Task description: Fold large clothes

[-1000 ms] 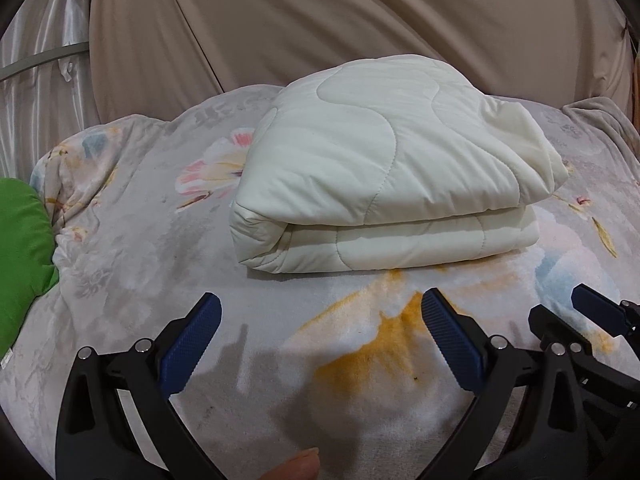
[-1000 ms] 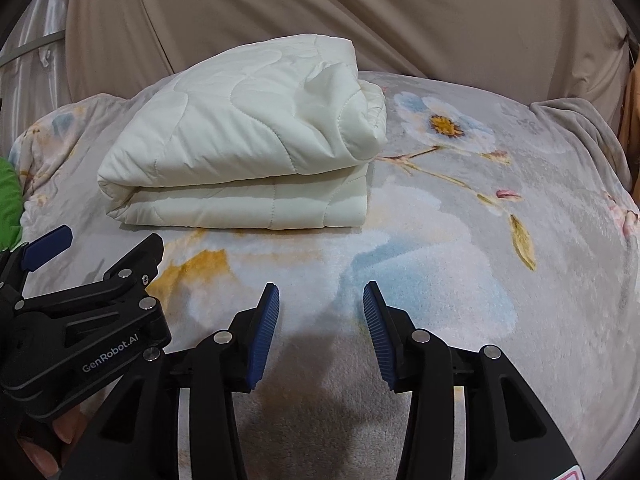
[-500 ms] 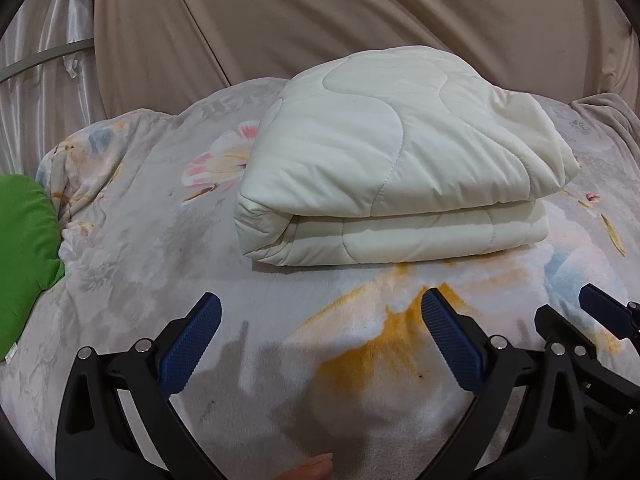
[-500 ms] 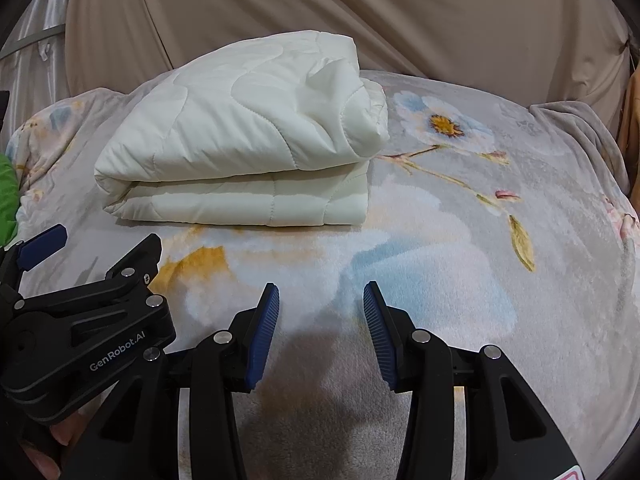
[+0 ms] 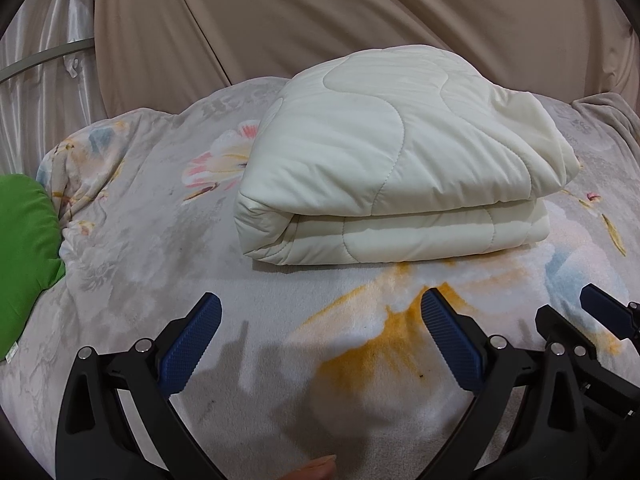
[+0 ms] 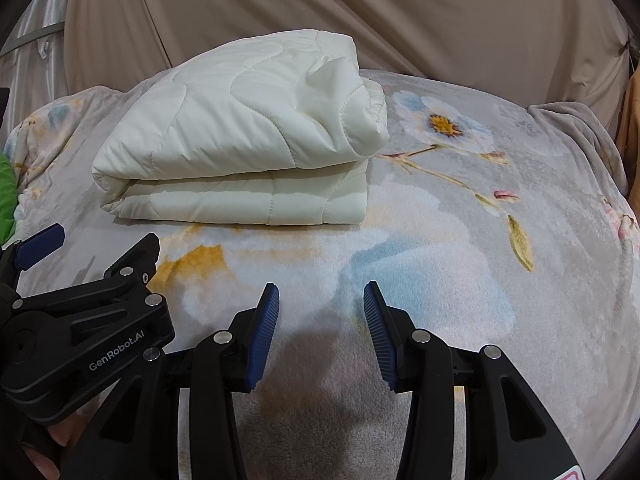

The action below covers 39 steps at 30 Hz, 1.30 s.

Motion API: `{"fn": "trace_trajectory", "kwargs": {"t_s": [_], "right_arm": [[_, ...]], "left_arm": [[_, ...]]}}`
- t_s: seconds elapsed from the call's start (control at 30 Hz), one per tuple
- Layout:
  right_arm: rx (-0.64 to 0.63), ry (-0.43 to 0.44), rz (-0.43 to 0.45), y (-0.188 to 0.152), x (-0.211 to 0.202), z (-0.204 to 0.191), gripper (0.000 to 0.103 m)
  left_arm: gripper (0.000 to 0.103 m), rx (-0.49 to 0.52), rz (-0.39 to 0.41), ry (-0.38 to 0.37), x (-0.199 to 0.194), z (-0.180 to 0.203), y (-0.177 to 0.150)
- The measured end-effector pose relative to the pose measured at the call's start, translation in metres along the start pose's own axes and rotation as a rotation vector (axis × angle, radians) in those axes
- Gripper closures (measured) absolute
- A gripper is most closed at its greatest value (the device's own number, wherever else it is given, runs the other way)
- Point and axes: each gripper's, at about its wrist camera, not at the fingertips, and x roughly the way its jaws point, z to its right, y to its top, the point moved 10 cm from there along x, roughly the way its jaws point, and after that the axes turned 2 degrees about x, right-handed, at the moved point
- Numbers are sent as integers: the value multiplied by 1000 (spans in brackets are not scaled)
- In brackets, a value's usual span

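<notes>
Quilt folded, nothing stirring.
Cream quilt (image 5: 400, 184) sits squared on the floral blanket (image 5: 160, 280), unmoved; left gripper (image 5: 320, 340) and right gripper (image 6: 320, 336) hang empty, jaws apart.

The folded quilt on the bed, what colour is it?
Cream white folded quilt with wavy stitching, clearest in the left wrist view.

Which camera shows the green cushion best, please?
The left wrist view: the green cushion shows broadly at its left edge, beside the flowered blanket. The right wrist view catches only a thin green sliver.
</notes>
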Motion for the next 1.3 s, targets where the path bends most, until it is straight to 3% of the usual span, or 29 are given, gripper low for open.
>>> {"fn": "trace_trajectory", "kwargs": {"t_s": [1.3], "right_arm": [[-7,0,-6,-1,-1,4,60]], "left_arm": [[7,-2,-4,-1,-1,1,-1]]}}
